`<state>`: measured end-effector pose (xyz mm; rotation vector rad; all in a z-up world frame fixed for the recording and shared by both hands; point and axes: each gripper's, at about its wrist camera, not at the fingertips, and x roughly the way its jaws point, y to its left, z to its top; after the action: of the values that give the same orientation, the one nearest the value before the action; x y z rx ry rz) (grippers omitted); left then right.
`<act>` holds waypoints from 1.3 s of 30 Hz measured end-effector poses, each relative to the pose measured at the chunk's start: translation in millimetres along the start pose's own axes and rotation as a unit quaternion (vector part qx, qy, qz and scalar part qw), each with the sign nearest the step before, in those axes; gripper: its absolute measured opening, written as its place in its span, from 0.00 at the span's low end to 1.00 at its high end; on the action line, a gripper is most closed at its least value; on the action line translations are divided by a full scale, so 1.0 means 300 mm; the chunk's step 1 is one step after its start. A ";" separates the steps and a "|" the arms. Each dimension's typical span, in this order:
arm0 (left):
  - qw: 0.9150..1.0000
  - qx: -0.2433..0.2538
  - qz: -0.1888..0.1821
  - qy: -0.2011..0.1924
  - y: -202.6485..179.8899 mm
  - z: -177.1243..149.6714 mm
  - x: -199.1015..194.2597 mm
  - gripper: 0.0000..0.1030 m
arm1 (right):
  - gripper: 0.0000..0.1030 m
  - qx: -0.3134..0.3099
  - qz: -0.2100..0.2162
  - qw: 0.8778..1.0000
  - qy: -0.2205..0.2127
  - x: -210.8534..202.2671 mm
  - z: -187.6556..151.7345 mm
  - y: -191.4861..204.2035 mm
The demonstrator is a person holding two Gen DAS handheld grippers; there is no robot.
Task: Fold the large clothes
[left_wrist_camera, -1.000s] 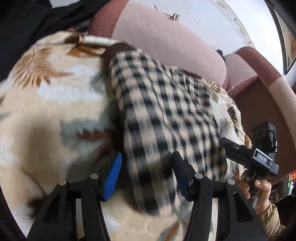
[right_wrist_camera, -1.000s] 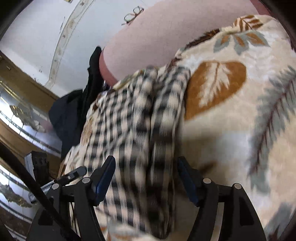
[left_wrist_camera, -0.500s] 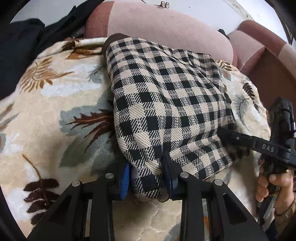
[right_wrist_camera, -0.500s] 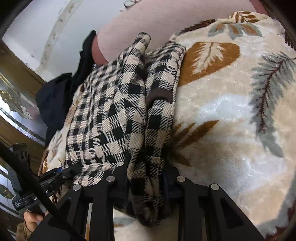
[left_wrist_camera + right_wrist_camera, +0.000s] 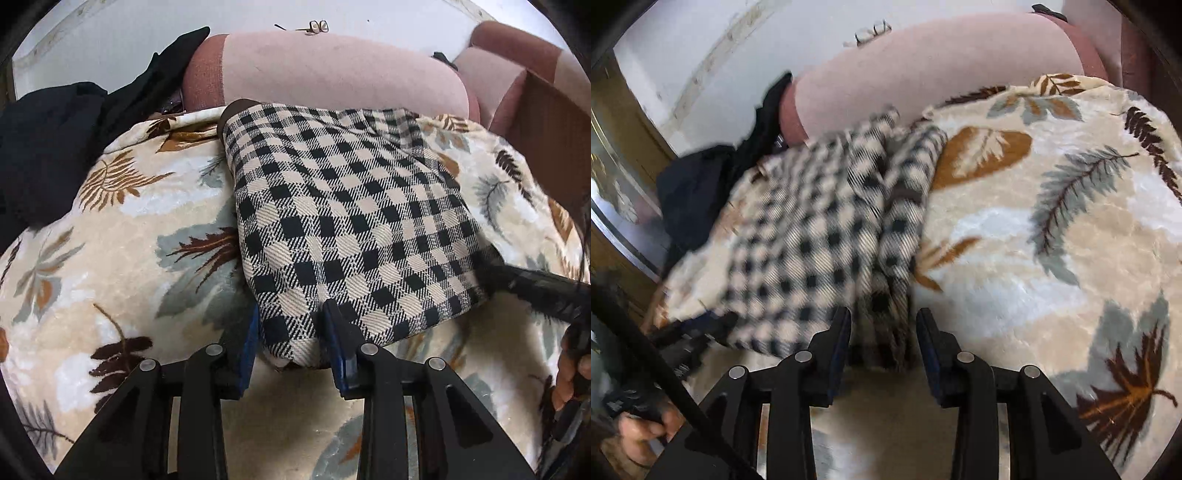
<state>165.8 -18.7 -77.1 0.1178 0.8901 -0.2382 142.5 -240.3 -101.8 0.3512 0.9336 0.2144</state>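
My left hand-held gripper (image 5: 290, 339) pinches the near corner of the checked garment (image 5: 354, 221), folded on the sofa's leaf-print blanket (image 5: 110, 258). My right hand-held gripper (image 5: 882, 343), just reopened, straddles its bunched edge loosely. Thick, soft, floppy; grip corners through all layers.

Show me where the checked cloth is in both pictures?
Left wrist view: the checked cloth fills the middle, its near edge between the hand-held gripper's fingers.
Right wrist view: the checked cloth sits left of centre, blurred.
Shared landmark: the pink sofa back runs behind it in both.
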 end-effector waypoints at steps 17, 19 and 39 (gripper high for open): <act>0.995 0.004 0.051 -0.091 -0.019 -0.089 -0.275 0.74 | 0.87 -0.062 -0.027 0.997 -0.047 -0.258 -0.085 0.167; 0.992 0.022 0.062 -0.108 -0.028 -0.106 -0.322 0.77 | 0.92 -0.064 -0.034 0.996 -0.057 -0.308 -0.102 0.184; 0.990 0.033 0.084 -0.108 -0.078 -0.164 -0.568 0.82 | 0.99 -0.048 -0.042 0.995 -0.077 -0.538 -0.159 0.239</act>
<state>19.5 -4.9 25.0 0.2237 0.6528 -0.1211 7.9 -217.6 20.2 0.2359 0.7806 0.1511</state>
